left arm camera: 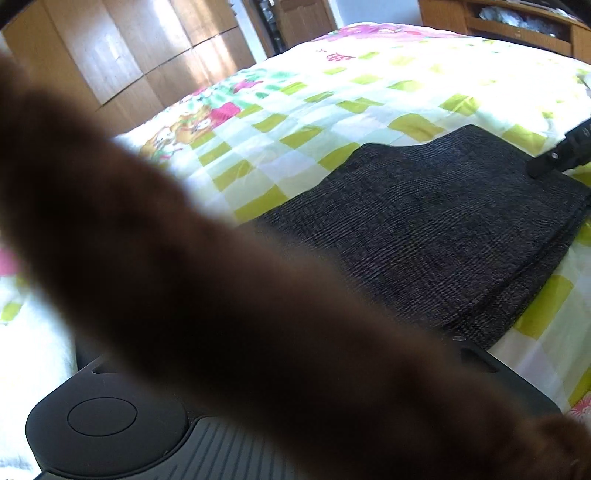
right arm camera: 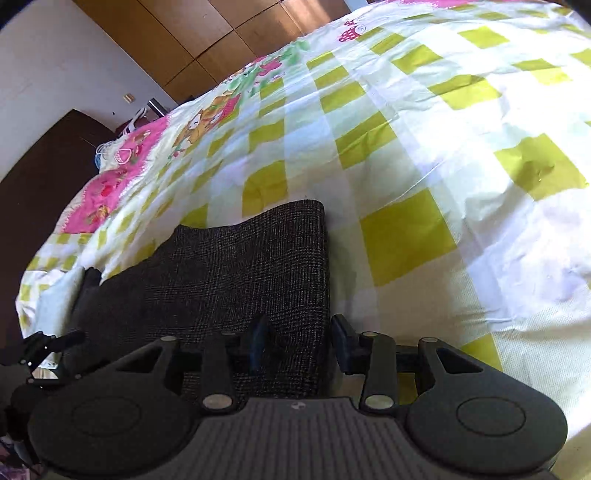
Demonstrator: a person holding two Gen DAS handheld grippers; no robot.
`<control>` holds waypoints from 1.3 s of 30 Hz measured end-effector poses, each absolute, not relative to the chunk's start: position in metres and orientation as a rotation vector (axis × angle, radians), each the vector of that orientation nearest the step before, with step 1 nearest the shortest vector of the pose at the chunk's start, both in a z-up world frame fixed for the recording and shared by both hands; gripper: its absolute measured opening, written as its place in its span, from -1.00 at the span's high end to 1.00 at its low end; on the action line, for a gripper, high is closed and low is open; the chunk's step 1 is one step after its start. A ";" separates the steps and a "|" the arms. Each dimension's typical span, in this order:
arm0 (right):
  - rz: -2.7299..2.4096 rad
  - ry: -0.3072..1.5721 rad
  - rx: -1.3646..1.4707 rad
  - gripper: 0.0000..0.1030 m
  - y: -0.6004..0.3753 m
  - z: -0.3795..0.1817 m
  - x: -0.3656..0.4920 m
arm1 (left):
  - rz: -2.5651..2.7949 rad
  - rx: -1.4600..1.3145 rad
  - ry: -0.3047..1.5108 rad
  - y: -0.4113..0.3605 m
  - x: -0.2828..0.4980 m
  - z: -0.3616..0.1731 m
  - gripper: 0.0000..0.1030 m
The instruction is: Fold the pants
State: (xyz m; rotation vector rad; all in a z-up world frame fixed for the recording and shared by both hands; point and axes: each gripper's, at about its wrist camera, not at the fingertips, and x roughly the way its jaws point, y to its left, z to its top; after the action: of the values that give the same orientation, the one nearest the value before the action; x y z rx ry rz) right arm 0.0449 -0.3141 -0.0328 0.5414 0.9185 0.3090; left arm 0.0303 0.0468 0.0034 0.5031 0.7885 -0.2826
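Note:
The pants (left arm camera: 424,229) are dark grey check cloth, folded into a flat rectangle on the green-and-white checked bedspread (left arm camera: 332,110). In the right wrist view the pants (right arm camera: 229,266) lie straight ahead. My right gripper (right arm camera: 301,341) stands open over their right edge, with one finger above the cloth and the other above the bedspread (right arm camera: 424,147). One finger of my right gripper (left arm camera: 561,155) rests at the pants' far right corner. A blurred brown shape (left arm camera: 184,277) close to the left lens hides my left gripper's fingers. My left gripper (right arm camera: 40,349) shows small at the pants' left end.
A wooden wardrobe (left arm camera: 110,55) stands beyond the bed, and a wooden shelf unit (left arm camera: 517,22) is at the far right. A dark panel (right arm camera: 44,177) rises at the bed's left side. Loose items (right arm camera: 114,147) lie by the pink border.

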 end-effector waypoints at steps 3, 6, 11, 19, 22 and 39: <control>0.365 0.937 0.678 -0.05 -0.327 -0.041 0.045 | -0.316 0.507 0.744 0.027 0.031 0.009 -0.32; 0.400 0.966 0.726 -0.06 -0.323 -0.049 0.053 | -0.343 0.505 0.733 0.008 0.039 0.006 -0.32; 0.463 1.005 0.787 -0.03 -0.330 -0.056 0.062 | -0.373 0.542 0.760 -0.010 0.042 -0.009 -0.32; 0.544 1.028 0.828 0.18 -0.303 -0.058 0.076 | -0.377 0.491 0.785 -0.006 0.044 -0.006 -0.32; 0.484 1.041 0.790 0.42 -0.291 -0.061 0.079 | -0.374 0.501 0.792 -0.010 0.044 -0.008 -0.32; 0.263 0.849 0.691 0.47 -0.379 0.015 0.010 | -0.626 0.556 0.704 -0.101 0.003 0.009 -0.30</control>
State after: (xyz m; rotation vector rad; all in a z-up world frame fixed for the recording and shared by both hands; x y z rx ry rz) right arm 0.0102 -0.3792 0.0152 0.6907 0.8491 0.2629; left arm 0.0026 -0.1011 0.0095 0.5564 0.7035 -0.6260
